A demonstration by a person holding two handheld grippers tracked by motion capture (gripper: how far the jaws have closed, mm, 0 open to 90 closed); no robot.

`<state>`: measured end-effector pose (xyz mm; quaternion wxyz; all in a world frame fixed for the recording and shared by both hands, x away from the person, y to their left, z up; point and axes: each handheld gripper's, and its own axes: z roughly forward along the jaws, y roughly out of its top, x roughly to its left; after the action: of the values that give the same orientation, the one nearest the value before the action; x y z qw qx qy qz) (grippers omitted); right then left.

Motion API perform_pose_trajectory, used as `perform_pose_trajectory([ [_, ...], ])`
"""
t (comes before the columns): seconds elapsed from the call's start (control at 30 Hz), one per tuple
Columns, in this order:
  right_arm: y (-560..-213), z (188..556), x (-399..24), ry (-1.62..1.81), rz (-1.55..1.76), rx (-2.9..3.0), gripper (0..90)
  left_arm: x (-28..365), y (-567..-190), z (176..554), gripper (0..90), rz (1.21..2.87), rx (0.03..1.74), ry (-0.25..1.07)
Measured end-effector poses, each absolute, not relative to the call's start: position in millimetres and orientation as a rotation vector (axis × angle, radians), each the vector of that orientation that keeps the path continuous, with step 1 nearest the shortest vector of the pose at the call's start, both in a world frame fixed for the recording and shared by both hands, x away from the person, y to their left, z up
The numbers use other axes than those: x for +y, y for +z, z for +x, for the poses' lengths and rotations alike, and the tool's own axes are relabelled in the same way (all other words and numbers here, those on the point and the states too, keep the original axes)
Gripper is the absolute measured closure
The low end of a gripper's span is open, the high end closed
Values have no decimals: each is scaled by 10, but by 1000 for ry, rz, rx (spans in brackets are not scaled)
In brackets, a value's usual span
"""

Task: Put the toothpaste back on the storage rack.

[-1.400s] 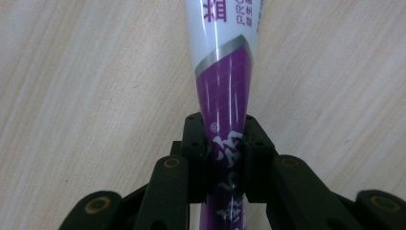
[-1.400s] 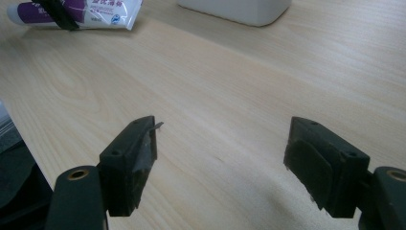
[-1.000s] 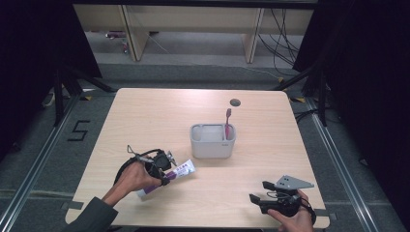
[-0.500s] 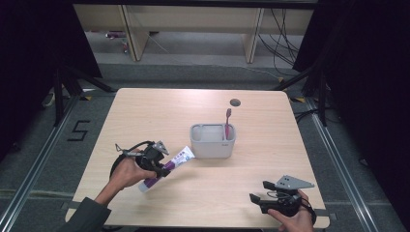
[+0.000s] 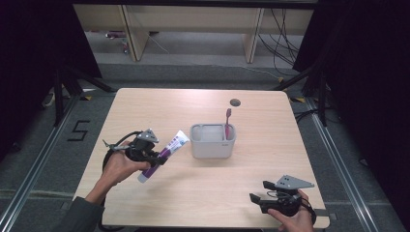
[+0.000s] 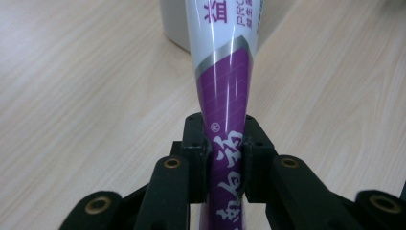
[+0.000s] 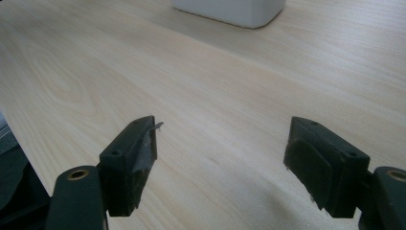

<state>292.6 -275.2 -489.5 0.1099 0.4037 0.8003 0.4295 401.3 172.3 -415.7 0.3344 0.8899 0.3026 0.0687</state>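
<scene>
On the left of the high view, my left gripper [image 5: 155, 158] is pinching the tube [image 5: 164, 154] across its purple lower half. In the left gripper view, both jaws are pressing into the tube [image 6: 225, 120] from either side, squeezing it narrow between the pads. The tube is hanging clear of the table [image 5: 159, 108], tilted, with its flat white end pointing up and right toward the holder [image 5: 212, 145] and its cap end angling down and left near my hand. The white end is sitting just beside the holder's left wall without touching it.

In the middle, the holder is standing upright on the table, and a brush [image 5: 227, 123] is leaning in its right side, bristle head up. Beyond it, a small round hole [image 5: 235, 102] is showing in the tabletop.

On the right, near the table's front edge, I am keeping my right gripper [image 5: 256, 199] low over the wood and well apart from the holder. In the right gripper view, its jaws are standing spread wide with bare table [image 7: 220, 110] between them, and the holder's base [image 7: 230, 9] is sitting at the top.
</scene>
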Motion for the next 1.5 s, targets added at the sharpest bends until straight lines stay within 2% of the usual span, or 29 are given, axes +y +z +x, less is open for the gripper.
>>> perform_pose_trajectory([
  [0.6,-4884,2911,-2744,1261,1218,2341,267,1692,-3879,4073,756,1976,817,280],
  [1.5,-4885,2912,-2746,1264,1242,2347,267,1199,-3550,4225,755,1802,746,326],
])
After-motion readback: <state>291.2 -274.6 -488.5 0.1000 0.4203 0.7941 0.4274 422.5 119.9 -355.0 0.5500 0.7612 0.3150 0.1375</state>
